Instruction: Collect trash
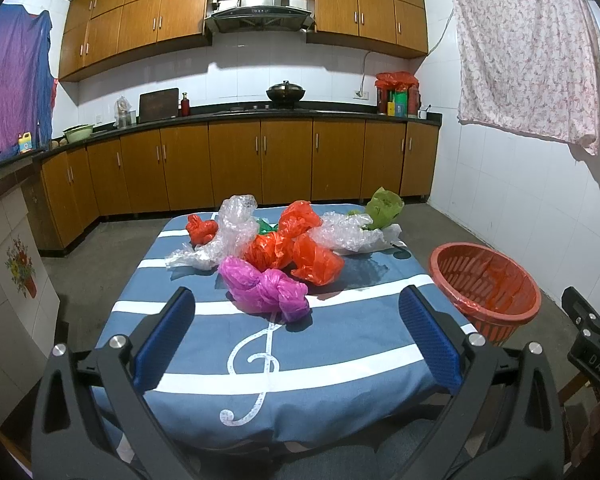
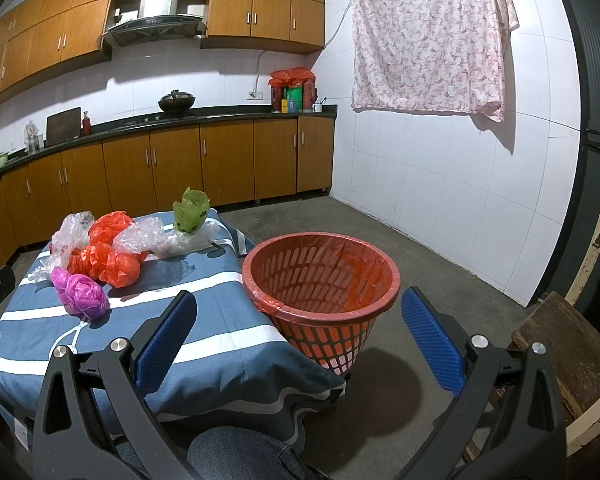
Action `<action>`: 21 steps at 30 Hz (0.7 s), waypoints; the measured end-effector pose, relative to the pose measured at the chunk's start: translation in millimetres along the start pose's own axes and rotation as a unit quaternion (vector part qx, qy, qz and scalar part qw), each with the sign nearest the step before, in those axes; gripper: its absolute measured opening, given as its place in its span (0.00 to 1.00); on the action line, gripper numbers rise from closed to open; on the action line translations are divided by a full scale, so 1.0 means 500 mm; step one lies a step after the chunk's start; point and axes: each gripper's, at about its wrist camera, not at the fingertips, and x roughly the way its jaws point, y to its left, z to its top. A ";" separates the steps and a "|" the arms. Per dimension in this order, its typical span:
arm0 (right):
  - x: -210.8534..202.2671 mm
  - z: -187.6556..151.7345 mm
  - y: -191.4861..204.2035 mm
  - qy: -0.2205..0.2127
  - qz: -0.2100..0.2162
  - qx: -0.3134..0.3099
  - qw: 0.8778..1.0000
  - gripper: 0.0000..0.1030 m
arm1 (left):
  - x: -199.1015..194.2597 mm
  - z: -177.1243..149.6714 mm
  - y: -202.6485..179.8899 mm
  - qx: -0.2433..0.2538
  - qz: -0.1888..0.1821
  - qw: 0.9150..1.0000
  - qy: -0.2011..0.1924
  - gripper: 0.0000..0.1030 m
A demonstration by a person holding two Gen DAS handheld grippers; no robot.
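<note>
1. The collecting has not begun, I judge: the left gripper (image 1: 296, 340) hangs with its jaws spread wide and nothing between them, and the right gripper (image 2: 300, 340) is spread and empty too.
2. The trash lies ahead of the left jaws on the blue cloth-covered table with white stripes and a treble clef (image 1: 340, 340). Nearest, just beyond the fingertips, is a knotted magenta plastic bag (image 1: 266, 288).
3. Behind the magenta bag sit crumpled orange-red plastic bags (image 1: 296, 252), clear bubble wrap (image 1: 228, 236) and, farthest and to the right, a green plastic bag (image 1: 384, 206), all bunched and touching.
4. The round red slotted plastic basket with a red liner (image 2: 320, 280) stands on the floor beside the table, straight ahead between the right jaws; it looks empty.
5. The next move probably calls for easing the left jaws forward around the magenta bag and closing on its knot, then carrying it rightward over the basket rim.
6. Little stands in the way. The soft bags may slip or drag neighbours. A worn wooden stool (image 2: 560, 356) sits outside the right jaws, clear of the path.
</note>
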 end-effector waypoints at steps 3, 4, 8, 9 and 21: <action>0.002 0.000 0.000 0.000 0.000 0.000 1.000 0.98 | 0.000 0.000 -0.001 0.000 0.000 1.000 0.000 0.96; 0.002 0.000 0.000 0.000 0.000 0.000 1.000 0.98 | -0.001 -0.001 -0.001 0.000 0.000 1.000 0.001 0.96; 0.007 -0.001 0.000 0.002 0.002 -0.001 1.000 0.98 | 0.018 -0.039 -0.003 0.000 0.006 1.000 0.004 0.96; 0.009 -0.001 0.000 0.003 0.003 -0.002 1.000 0.98 | 0.029 -0.049 0.001 0.000 0.008 1.000 0.005 0.96; 0.068 0.005 0.029 0.016 0.028 -0.012 0.999 0.98 | 0.093 -0.042 0.075 -0.027 0.037 0.998 0.048 0.96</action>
